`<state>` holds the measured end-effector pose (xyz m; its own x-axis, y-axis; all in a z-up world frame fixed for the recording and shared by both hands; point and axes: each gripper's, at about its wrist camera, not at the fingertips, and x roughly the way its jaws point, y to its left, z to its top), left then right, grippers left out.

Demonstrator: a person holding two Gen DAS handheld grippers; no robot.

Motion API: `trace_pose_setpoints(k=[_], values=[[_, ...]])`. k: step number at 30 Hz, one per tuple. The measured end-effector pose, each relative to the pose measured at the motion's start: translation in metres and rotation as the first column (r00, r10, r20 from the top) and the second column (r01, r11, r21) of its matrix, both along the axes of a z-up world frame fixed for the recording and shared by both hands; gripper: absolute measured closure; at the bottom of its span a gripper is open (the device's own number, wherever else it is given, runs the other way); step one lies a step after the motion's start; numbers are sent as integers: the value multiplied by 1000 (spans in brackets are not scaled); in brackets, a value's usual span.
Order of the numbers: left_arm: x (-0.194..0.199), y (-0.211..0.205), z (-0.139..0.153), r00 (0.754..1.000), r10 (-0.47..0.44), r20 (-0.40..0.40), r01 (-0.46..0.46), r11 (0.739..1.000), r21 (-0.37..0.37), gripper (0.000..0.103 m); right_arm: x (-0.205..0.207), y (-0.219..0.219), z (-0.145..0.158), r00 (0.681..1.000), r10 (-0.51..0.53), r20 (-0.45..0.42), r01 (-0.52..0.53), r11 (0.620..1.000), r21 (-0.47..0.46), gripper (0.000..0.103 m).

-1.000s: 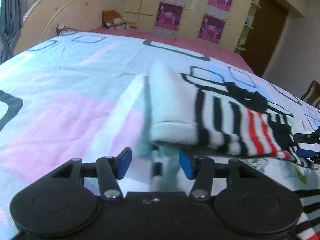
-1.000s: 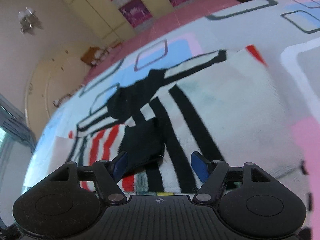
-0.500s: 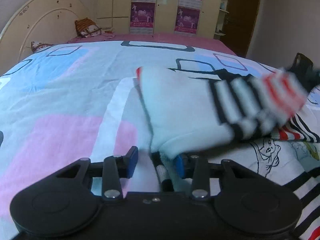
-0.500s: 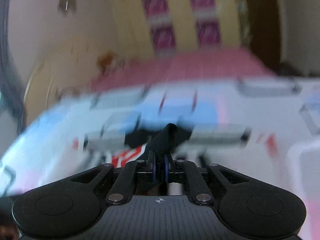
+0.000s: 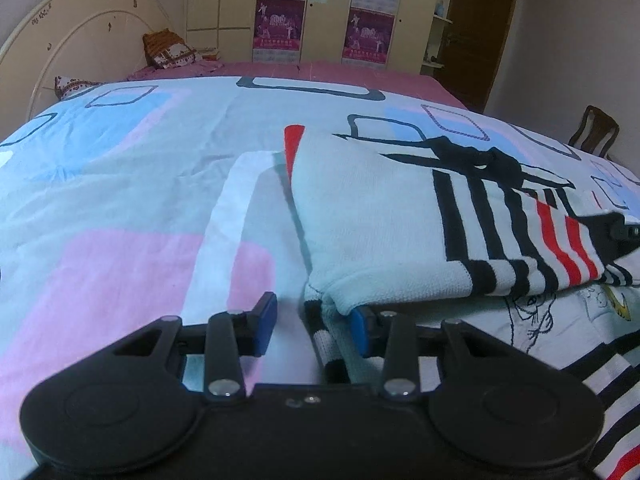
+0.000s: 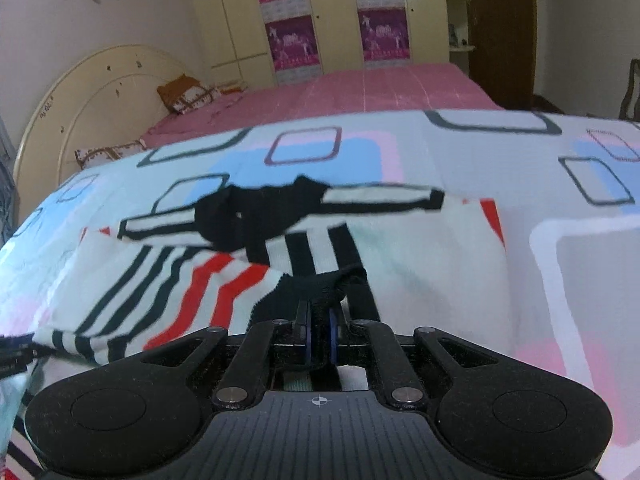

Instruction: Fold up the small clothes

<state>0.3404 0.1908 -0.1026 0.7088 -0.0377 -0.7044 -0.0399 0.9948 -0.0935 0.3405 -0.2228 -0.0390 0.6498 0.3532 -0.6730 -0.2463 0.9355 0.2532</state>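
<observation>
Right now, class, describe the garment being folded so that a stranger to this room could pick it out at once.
Find the bed's patterned cover, pale with pink and blue blocks. On it lies a white knitted garment with black and red stripes. Unlike the cartoon-printed cloth beneath it, its black edge is pinched in the right gripper.

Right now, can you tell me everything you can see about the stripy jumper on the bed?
The stripy jumper is a small, soft-looking knitted top, mostly white with black and red stripes and black trim. It lies on the patterned bedsheet, partly folded, so one stripy part lies over the white body. The right hand-held gripper is shut on a black edge and lifts that bit. The left hand-held gripper has a striped edge between its jaws, though I cannot tell if the pads press it. Another stripy garment lies under it.
</observation>
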Motion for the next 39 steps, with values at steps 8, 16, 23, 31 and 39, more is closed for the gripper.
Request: trace_pose_setpoints(k=[8, 16, 23, 31, 39], values=[[-6, 13, 11, 998, -51, -26, 50, 998, -36, 34, 0, -11, -3, 996, -84, -19, 84, 996, 5, 60], [-4, -38, 34, 987, -99, 125, 107, 993, -58, 33, -8, 6, 5, 1000, 28, 4, -28, 1000, 5, 89], [26, -62, 11, 986, -163, -40, 165, 985, 43, 32, -1, 24, -16, 995, 76, -71, -82, 993, -87, 89], [98, -36, 28, 986, -149, 71, 149, 989, 3, 32, 72, 11, -11, 1000, 4, 0, -4, 997, -80, 89], [152, 29, -15, 999, -30, 31, 34, 988, -150, 35, 109, -5, -33, 993, -101, -55, 93, 987, -132, 89]])
